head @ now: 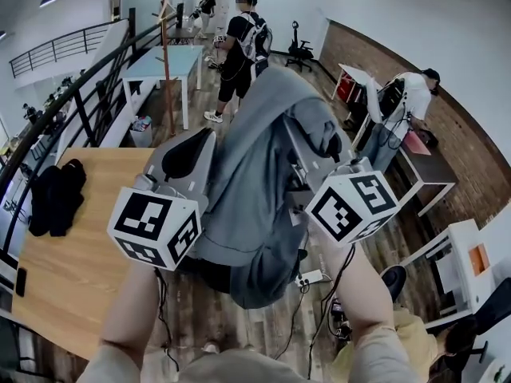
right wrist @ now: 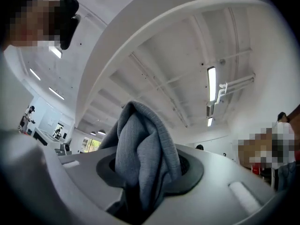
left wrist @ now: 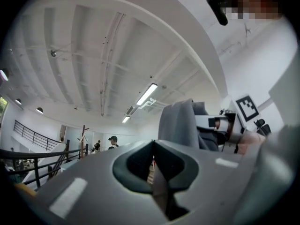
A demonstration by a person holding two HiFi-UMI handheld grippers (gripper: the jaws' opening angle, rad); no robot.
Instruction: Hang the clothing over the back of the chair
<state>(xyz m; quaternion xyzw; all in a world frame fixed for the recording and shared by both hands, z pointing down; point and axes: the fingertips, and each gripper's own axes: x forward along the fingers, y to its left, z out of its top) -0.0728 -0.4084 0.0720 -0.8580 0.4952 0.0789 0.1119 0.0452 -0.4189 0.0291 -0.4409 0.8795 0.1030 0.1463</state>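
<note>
Two grippers are held up side by side in the head view. We see the left gripper (head: 192, 162) and the right gripper (head: 315, 162) carrying the grey garment (head: 255, 206) between them. Its lower edge hangs free over the floor (head: 263, 333), just beside the wooden desk's (head: 80, 270) right edge. Open floor runs ahead to a standing person (head: 239, 50).

In the left gripper view, we find the jaws almost together, pinching a thin fold of cloth (left wrist: 157, 191), with bare ceiling beyond.

In the right gripper view, the jaws stand partly apart, clamped on a thick bunch of the garment (right wrist: 140, 139), which bulges above them.
</note>
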